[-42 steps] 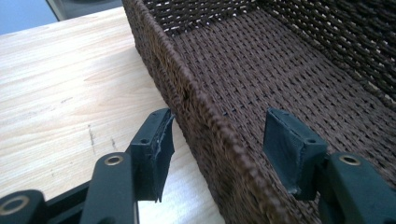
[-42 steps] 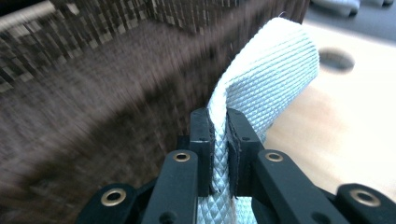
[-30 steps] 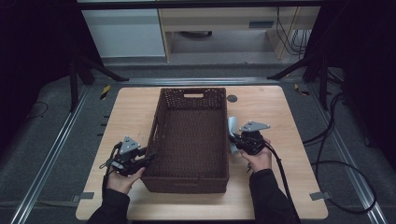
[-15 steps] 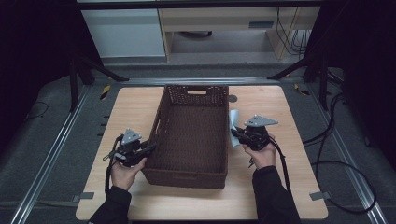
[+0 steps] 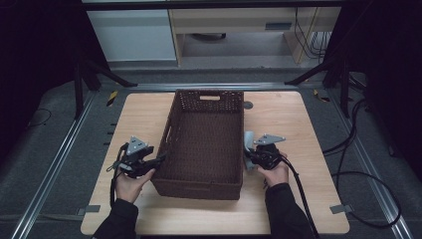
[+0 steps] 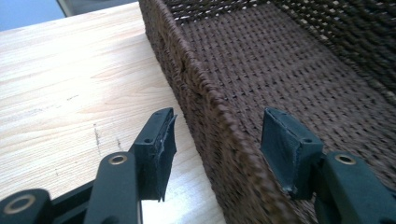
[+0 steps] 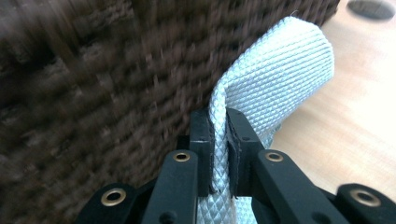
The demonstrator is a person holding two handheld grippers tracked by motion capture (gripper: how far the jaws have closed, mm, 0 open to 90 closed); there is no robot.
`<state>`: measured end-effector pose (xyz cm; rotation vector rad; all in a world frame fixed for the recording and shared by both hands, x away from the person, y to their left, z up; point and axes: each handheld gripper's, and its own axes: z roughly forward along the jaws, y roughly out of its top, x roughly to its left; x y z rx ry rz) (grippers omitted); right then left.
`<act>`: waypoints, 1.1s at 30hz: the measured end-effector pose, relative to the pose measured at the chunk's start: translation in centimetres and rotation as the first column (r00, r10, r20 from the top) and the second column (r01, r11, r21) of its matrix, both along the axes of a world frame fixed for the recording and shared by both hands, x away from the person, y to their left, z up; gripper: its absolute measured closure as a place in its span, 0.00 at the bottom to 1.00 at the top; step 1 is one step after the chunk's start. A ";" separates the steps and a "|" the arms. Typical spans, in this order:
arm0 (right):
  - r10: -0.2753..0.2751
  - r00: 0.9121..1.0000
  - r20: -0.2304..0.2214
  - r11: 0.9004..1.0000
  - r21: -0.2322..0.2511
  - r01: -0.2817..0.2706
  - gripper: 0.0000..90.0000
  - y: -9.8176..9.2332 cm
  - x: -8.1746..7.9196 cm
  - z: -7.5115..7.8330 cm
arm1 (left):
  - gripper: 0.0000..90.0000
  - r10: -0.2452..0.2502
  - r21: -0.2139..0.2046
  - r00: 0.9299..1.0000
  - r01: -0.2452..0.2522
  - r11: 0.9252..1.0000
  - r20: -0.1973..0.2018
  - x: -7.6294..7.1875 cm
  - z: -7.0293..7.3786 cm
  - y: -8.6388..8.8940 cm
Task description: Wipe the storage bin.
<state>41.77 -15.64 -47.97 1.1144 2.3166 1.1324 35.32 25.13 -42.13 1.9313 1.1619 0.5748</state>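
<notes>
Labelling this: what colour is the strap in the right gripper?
Pale grey strap, diamond weave; right gripper view.

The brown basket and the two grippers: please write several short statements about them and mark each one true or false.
1. The right gripper is shut on a white woven strap. True.
2. The left gripper pinches the brown basket wall tightly. False: its fingers have just been opening and stand apart on either side of the wall.
3. The basket is full of clothes. False: it is empty.
4. The basket stands on a wooden table. True.
5. The basket's far end wall has a handle cut-out. True.
</notes>
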 end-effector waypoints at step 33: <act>0.036 0.998 -0.043 0.999 0.029 -0.035 0.92 0.0 -1.9 0.2 | 0.76 -0.032 0.009 0.999 0.032 0.999 -0.027 0.6 -0.5 -0.6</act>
